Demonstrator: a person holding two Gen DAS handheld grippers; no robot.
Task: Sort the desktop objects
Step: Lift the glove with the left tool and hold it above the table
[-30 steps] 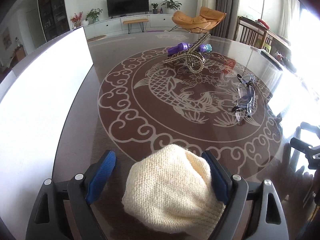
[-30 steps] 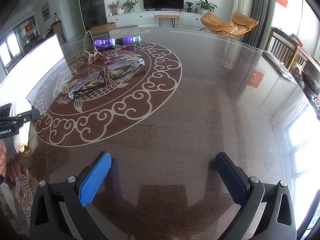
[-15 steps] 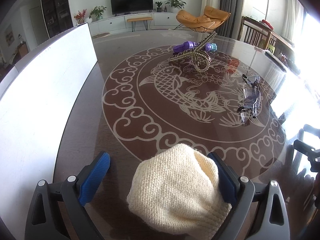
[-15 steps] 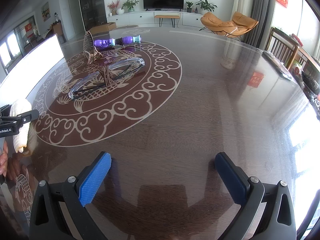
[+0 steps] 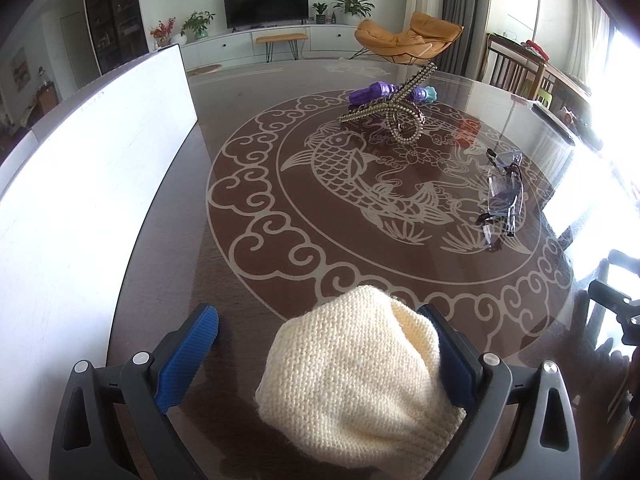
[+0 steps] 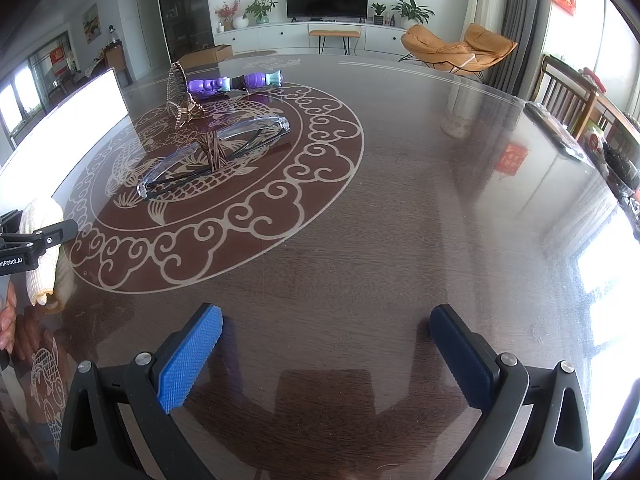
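A cream knitted hat (image 5: 352, 380) lies on the dark table between the fingers of my left gripper (image 5: 318, 314). It leans against the right pad (image 5: 448, 356), and a wide gap separates it from the left pad (image 5: 188, 356). The jaws stand wide and do not press on it. The right wrist view shows the same hat (image 6: 42, 216) at its left edge. My right gripper (image 6: 326, 316) hangs open over bare table, nothing between its fingers. Clear glasses (image 5: 504, 196) (image 6: 216, 152), a beaded hair clip (image 5: 396, 108) (image 6: 180, 96) and a purple toy (image 5: 380, 92) (image 6: 236, 82) lie on the fish pattern.
A long white board (image 5: 80, 200) runs along the table's left side, close to the left gripper. The glossy table (image 6: 400, 220) stretches to the right. A person's fingers (image 6: 6, 320) show at the left edge of the right wrist view.
The left gripper's jaws have spread; the left pad has come away from the knitted hat, which stays on the table. The right gripper has not moved.
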